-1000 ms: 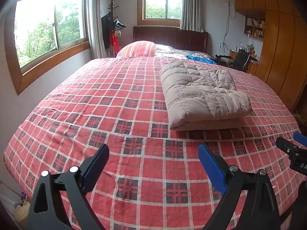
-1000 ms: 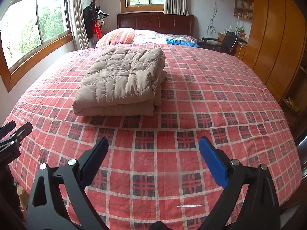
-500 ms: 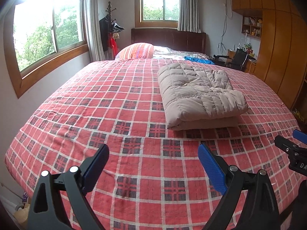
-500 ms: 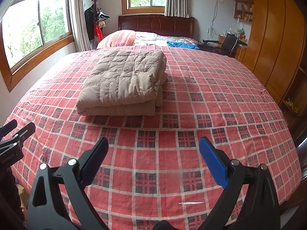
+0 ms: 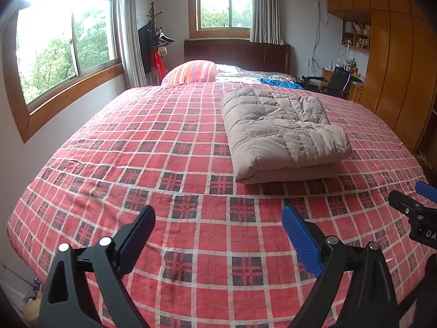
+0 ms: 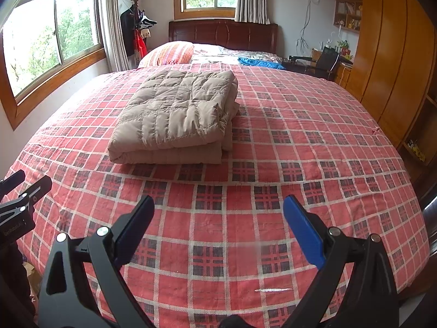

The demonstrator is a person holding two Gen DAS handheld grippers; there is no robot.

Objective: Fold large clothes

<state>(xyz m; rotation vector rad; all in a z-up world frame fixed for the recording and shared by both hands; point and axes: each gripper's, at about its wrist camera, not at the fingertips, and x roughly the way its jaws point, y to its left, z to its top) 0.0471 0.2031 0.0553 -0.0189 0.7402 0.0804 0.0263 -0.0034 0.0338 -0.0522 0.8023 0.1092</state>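
A big bed (image 5: pixel 191 246) has a red checked cover. A striped pillow (image 5: pixel 191 71) lies at the far end, near a blue cloth (image 5: pixel 281 84). Two windows (image 5: pixel 65 52) show green trees. A tall wooden closet (image 6: pixel 393 63) stands on the right.

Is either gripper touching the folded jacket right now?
Apart. Both wrist views show bare plaid bedspread between the open left gripper, the right gripper and the folded jacket.

The left gripper of black plastic with 2 blue-padded fingers (image 5: pixel 218 228) hangs above the near edge of the bed, jaws spread wide and empty. The right gripper of the same black and blue build (image 6: pixel 218 218) hangs level beside it, jaws equally wide apart, clasping nothing.
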